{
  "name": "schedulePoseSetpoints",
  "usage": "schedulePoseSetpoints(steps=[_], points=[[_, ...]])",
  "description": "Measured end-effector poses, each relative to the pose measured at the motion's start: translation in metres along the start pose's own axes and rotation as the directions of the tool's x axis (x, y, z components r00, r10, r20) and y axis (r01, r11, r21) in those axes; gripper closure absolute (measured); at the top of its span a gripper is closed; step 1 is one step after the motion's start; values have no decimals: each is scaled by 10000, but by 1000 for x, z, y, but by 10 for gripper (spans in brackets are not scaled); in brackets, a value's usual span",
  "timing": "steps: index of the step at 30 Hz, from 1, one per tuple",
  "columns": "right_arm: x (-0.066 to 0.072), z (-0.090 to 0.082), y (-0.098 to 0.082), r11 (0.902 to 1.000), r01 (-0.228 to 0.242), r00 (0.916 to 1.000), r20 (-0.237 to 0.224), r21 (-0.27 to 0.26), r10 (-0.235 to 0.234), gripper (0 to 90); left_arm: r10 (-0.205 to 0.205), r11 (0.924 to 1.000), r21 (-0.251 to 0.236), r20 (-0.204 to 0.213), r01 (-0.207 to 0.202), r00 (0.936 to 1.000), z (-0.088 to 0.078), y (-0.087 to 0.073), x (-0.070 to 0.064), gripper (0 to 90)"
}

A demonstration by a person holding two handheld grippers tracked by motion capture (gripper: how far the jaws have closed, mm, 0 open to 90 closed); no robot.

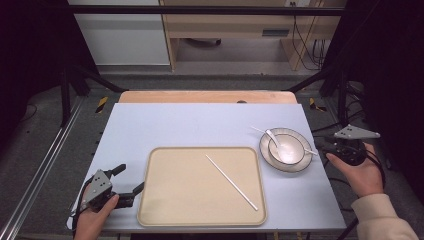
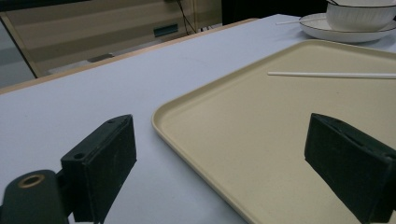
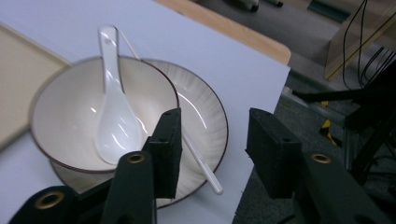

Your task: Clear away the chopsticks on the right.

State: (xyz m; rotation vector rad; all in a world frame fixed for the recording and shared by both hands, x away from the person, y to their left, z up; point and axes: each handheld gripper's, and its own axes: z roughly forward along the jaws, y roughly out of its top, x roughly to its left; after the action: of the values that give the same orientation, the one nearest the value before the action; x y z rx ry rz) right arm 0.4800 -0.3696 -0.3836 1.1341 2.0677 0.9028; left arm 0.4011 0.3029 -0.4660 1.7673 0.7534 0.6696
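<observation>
Left claw (image 1: 129, 181) sits low at the tray's (image 1: 155, 200) left edge, spread wide, nothing in it. Right claw (image 3: 212, 149) hangs partly spread and empty at the table's (image 1: 200, 125) right edge, just beside the bowl (image 1: 289, 149). Spoon (image 3: 114, 116) in the bowl, one chopstick (image 1: 231, 181) on the tray, another (image 3: 198, 161) poking out by the saucer (image 3: 205, 116).

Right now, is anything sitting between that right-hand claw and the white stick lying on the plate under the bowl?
Nothing visible does. The right claw hangs open just off the plate, and the white stick lies bare on the rim right before it. The bowl and spoon sit off to one side.
</observation>
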Motion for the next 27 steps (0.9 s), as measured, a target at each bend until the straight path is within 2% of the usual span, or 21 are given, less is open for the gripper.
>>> schedulePoseSetpoints(steps=[7, 12, 17, 24, 27], points=[[-5, 31, -13, 9975, 254, 9981, -583, 659, -215, 652, -80, 10000, 27, -39, 80, 10000, 1, 0, 0, 85], [-9, 48, -18, 9955, 296, 9972, -717, 900, -232, 649, -60, 9999, 125, -42, 60, 10000, 2, -1, 0, 86], [-9, 60, -21, 9924, 521, 9940, -1017, 1119, -408, 634, -72, 9998, 159, -64, 73, 10000, 1, -2, 1, 86], [-7, 74, -23, 9847, 778, 9921, -1093, 1562, -610, 625, -12, 9998, 204, -58, 13, 10000, 2, -2, 0, 86], [-6, 77, -24, 9828, 926, 9908, -1123, 1599, -751, 629, -16, 9998, 211, -50, 17, 10000, 2, -2, 0, 86]])
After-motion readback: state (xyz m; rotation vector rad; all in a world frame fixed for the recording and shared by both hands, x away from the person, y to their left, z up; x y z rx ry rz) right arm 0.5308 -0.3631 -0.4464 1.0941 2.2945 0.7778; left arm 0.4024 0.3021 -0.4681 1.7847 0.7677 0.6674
